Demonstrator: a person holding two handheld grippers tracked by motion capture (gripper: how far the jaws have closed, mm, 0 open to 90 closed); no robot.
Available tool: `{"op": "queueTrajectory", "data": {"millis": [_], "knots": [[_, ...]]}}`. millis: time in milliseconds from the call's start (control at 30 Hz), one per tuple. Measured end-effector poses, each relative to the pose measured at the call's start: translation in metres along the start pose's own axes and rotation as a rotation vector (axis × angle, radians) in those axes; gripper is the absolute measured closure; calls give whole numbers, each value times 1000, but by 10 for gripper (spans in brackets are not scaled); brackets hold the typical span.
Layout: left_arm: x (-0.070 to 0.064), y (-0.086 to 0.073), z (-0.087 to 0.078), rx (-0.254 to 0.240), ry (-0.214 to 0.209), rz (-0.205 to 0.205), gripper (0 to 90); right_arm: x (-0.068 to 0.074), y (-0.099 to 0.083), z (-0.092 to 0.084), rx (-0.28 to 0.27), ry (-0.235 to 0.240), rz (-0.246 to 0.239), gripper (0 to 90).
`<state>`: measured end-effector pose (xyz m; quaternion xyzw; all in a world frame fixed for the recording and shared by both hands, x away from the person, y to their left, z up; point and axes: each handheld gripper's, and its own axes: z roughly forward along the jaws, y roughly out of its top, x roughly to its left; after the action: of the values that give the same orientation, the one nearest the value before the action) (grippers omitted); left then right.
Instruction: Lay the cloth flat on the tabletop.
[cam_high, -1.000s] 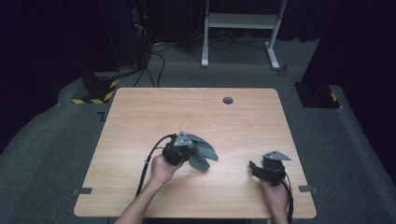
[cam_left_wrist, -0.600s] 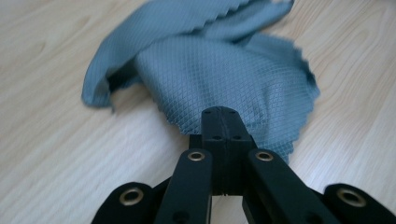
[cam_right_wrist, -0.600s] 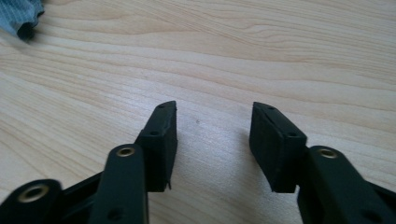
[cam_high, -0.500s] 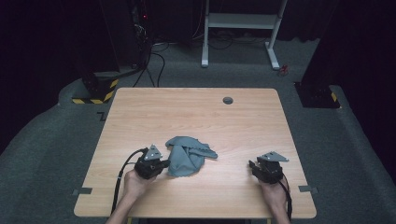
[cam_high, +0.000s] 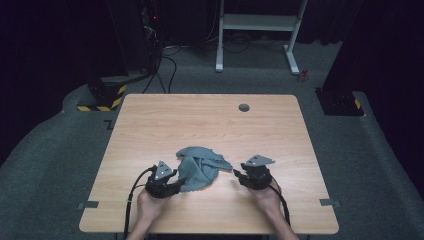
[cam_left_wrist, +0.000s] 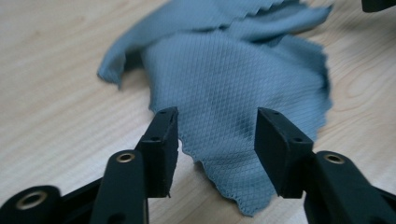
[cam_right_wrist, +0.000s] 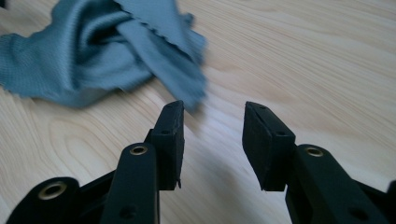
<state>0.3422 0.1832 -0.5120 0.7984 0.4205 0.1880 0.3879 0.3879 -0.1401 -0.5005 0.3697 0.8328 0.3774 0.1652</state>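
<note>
A crumpled grey cloth (cam_high: 200, 167) lies on the wooden table (cam_high: 200, 120), near its front edge. My left gripper (cam_high: 181, 184) sits at the cloth's left edge. In the left gripper view the cloth (cam_left_wrist: 233, 70) spreads flat under the left gripper (cam_left_wrist: 217, 116), whose jaws have just been opening; the pads stand apart and do not press on the fabric. My right gripper (cam_high: 235, 172) rests just right of the cloth. It points at a trailing corner of the cloth (cam_right_wrist: 93, 56). The right gripper (cam_right_wrist: 213, 108) has just been opening slightly, with only bare table between its jaws.
A dark round grommet (cam_high: 244, 107) sits in the table's far edge. Beyond the table a white desk frame (cam_high: 255, 30) stands on grey carpet, with a yellow-black striped block (cam_high: 100, 97) and cables at the left. Black cables trail from both grippers toward the front edge.
The left gripper, shut on the lifted cloth a second ago, moved left and down, let the cloth drop on the table and opened. The right gripper slid left to the cloth.
</note>
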Motion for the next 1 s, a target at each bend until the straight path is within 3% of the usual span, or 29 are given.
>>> {"op": "queueTrajectory", "data": {"millis": [133,200,233,267,433,500,567,700,900,967,1000], "knots": [[1,-4,3,-22,38,-12,456,12,16,23,68,-9,-26,608],[2,-6,4,-8,53,-1,446,15,21,31,94,-21,-44,689],[2,-8,5,3,65,10,443,15,23,34,109,-15,-53,749],[2,-9,6,14,70,15,438,14,25,38,121,28,-61,870],[5,-12,8,21,83,4,415,12,27,43,160,70,-82,900],[5,-12,8,25,84,-3,402,12,29,40,149,58,-109,900],[7,-12,9,28,75,-24,390,10,33,34,123,51,-100,900],[6,-13,8,30,78,-27,370,1,44,23,61,51,-65,900],[6,-13,8,29,77,-32,365,-14,72,16,38,-3,-50,900],[6,-12,8,31,76,-31,365,-23,89,23,35,-29,7,900],[6,-13,8,32,77,-29,365,-24,95,27,38,-43,12,900]]}}
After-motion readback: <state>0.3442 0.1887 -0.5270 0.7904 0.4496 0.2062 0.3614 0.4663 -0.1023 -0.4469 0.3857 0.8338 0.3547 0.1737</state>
